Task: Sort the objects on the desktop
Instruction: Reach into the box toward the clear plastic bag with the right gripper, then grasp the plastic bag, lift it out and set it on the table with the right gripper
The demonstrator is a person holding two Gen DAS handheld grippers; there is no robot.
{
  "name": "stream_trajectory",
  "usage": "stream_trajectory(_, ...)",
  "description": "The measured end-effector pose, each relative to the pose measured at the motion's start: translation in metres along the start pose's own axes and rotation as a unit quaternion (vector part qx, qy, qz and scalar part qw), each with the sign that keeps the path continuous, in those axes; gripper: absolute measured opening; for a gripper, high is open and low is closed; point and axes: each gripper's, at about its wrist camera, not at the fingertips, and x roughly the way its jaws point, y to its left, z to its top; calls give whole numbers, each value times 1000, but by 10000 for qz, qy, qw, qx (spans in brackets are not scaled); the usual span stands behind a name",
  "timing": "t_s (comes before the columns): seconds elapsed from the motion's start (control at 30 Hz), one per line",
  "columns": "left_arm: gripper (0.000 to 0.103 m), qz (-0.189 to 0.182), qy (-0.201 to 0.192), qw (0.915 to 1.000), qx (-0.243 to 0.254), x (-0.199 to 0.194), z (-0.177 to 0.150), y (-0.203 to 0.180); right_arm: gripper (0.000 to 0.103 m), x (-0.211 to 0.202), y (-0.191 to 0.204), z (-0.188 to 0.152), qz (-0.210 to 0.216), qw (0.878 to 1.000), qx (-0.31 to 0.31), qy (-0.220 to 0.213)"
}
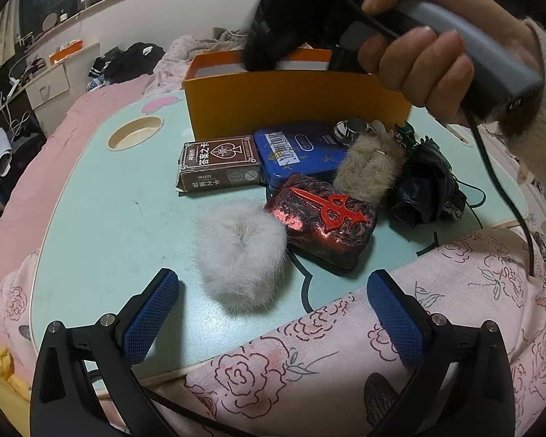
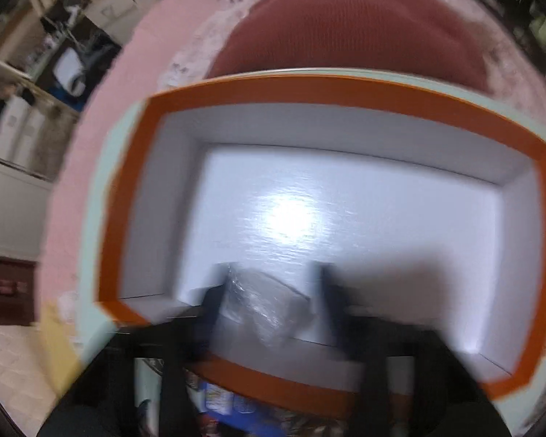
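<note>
An orange box (image 1: 291, 100) with a white inside stands at the back of the mint lap table (image 1: 102, 225). In front of it lie a brown card pack (image 1: 218, 164), a blue tin (image 1: 302, 153), a dark red embossed tin (image 1: 327, 222), a white fur ball (image 1: 240, 255), a tan fur piece (image 1: 367, 167) and a crumpled black bag (image 1: 426, 189). My left gripper (image 1: 273, 306) is open and empty, just short of the white fur ball. My right gripper (image 2: 269, 291) hangs over the orange box (image 2: 309, 87), with a clear plastic packet (image 2: 265, 302) between its fingers. The view is blurred.
A round cup hole (image 1: 134, 133) sits at the table's back left. A chrome object (image 1: 353, 127) lies beside the box. Pink bedding (image 1: 91, 109) surrounds the table. A floral-clad leg (image 1: 382, 346) covers the near right edge. The right hand and cable (image 1: 498, 182) hang over the right side.
</note>
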Motion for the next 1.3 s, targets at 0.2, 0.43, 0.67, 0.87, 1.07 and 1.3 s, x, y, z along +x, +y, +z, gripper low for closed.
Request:
stream_trajectory(0.2, 103, 6, -7, 10000, -10, 0, 0, -1, 13, -19, -20, -4, 895, 9949, 246, -400)
stream_trajectory(0.43, 103, 10, -8, 10000, -13, 0, 1, -2, 3, -93, -37, -45, 1447, 9802, -2, -1354)
stream_trajectory(0.67, 103, 15, -7, 10000, -18, 0, 1, -2, 4, -129, -64, -125, 1365, 9688, -207, -2058)
stream_trajectory(0.87, 103, 17, -9, 10000, -20, 0, 1, -2, 15, -117, -92, -168, 1040, 9625, -85, -2504)
stream_trajectory(1.07, 103, -183, -124, 9996, -158, -7, 0, 3, 44, -94, -104, -226, -130, 9521, -272, -3044)
stream_trajectory(1.3, 103, -125, -667, 9969, -397, -38, 32, 21, 64, -63, -117, -274, -612, 9418, -761, -3216)
